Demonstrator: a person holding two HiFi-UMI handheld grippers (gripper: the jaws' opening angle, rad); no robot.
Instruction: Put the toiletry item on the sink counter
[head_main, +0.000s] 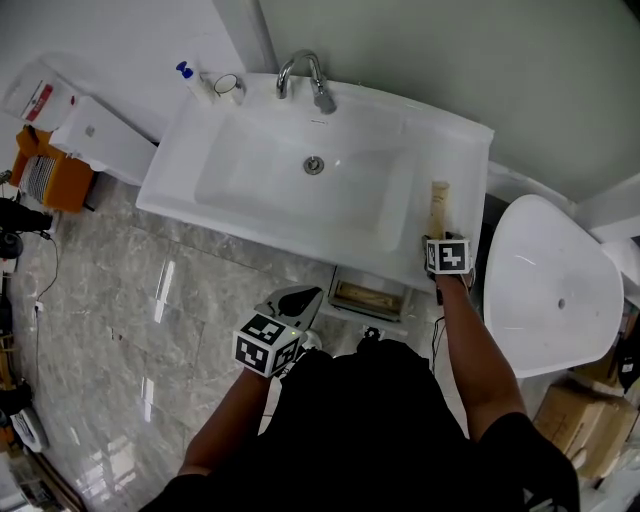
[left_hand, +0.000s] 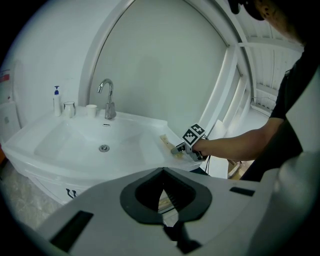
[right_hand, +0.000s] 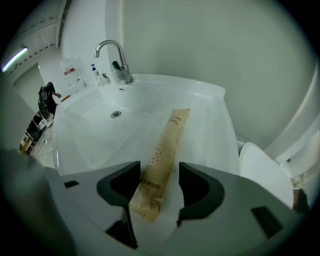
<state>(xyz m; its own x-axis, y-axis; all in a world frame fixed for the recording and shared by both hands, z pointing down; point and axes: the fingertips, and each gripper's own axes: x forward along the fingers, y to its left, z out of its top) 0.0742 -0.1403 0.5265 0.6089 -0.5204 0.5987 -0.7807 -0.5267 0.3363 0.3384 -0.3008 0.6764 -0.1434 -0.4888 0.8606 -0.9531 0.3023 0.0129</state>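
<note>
White bathroom, grey marble floor, white sink counter across the upper middle of the head view, with the faucet at the top edge and a pump bottle and a cup to its left. A white toilet stands at the right. The toiletry item, a long tan paper packet, lies flat on the right rim of the counter, beside the basin. My right gripper sits at the packet's near end with its jaws spread wide. In the right gripper view the packet's lower end lies between the pads and neither pad presses on it. My left gripper hangs low in front of the counter, lower centre of frame, with its jaws closed together on nothing.
</note>
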